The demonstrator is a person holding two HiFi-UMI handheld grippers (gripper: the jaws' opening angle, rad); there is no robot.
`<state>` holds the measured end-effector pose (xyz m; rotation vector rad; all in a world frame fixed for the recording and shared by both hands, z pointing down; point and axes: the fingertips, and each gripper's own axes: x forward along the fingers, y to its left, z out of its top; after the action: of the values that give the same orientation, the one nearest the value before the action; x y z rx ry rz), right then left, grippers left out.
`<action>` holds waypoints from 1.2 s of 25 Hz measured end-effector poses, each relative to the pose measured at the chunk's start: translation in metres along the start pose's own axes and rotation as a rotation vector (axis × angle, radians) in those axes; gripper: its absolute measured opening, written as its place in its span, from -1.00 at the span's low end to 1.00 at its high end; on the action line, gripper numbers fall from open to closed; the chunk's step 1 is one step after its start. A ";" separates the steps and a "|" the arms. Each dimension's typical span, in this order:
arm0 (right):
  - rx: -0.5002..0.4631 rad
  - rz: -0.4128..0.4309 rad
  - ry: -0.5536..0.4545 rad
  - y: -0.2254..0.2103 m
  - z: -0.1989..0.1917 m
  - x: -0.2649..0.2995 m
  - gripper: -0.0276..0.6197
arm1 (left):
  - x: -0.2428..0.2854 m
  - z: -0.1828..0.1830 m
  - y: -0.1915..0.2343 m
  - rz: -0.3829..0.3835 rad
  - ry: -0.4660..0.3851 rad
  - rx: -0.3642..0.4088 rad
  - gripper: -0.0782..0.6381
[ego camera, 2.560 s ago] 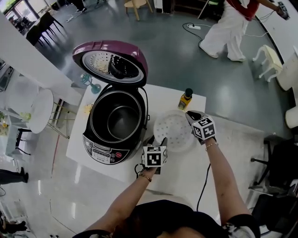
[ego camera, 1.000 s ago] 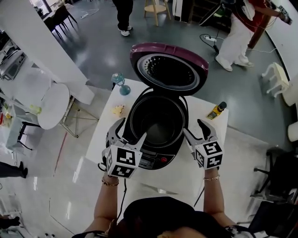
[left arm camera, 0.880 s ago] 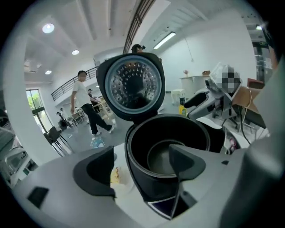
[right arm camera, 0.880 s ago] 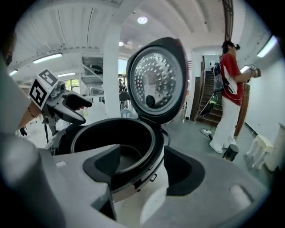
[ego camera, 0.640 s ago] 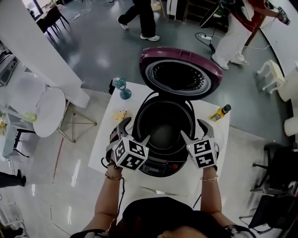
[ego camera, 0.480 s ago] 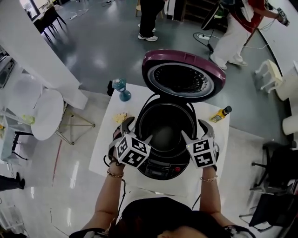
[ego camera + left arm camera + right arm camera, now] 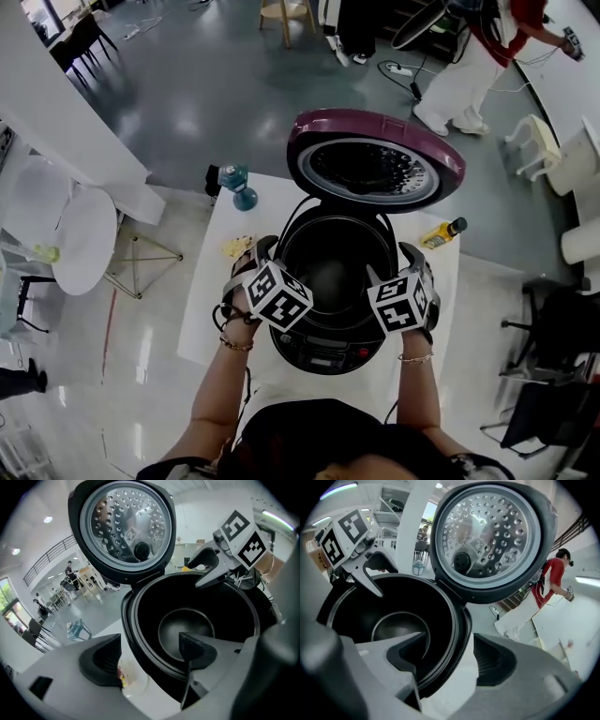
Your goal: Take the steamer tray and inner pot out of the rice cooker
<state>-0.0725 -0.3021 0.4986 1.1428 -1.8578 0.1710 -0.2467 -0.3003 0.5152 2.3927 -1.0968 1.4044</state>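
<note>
The rice cooker (image 7: 328, 342) stands on the white table (image 7: 220, 314) with its purple lid (image 7: 375, 164) up. The black inner pot (image 7: 333, 267) sits inside it, also shown in the left gripper view (image 7: 187, 627) and the right gripper view (image 7: 393, 625). My left gripper (image 7: 267, 253) straddles the left rim (image 7: 147, 656), one finger outside the cooker and one over the pot. My right gripper (image 7: 405, 258) straddles the right rim (image 7: 450, 660) likewise. Both have just been opening and stand open, pads off the rim. No steamer tray is in view.
A yellow bottle (image 7: 441, 232) lies behind the cooker on the right, and a teal glass (image 7: 239, 183) stands at the table's back left corner. A small yellowish scrap (image 7: 234, 247) lies beside the left gripper. A person (image 7: 459, 66) stands on the floor far behind.
Both grippers came away from the steamer tray to the cooker's front, then moved forward and down onto its left and right rims. Their jaws look a little wider.
</note>
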 end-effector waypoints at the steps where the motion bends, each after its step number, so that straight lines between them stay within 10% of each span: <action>1: -0.009 -0.010 0.023 -0.002 -0.003 0.005 0.02 | 0.003 0.000 0.001 0.003 0.010 0.005 0.29; 9: 0.003 0.001 0.074 -0.008 -0.013 0.021 0.00 | 0.012 0.000 0.012 0.009 0.059 -0.022 0.28; 14: 0.108 0.027 0.039 -0.010 -0.006 0.013 -0.27 | 0.005 0.006 0.016 -0.009 0.022 -0.104 -0.16; 19: 0.110 0.001 0.018 -0.011 -0.004 0.007 -0.32 | 0.004 0.009 0.018 -0.016 0.010 -0.132 -0.20; 30: 0.158 -0.012 -0.165 -0.014 0.029 -0.027 -0.63 | -0.017 0.015 0.019 -0.020 -0.022 -0.143 -0.44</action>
<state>-0.0761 -0.3081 0.4568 1.3094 -2.0107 0.2260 -0.2542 -0.3125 0.4897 2.3169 -1.1347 1.2517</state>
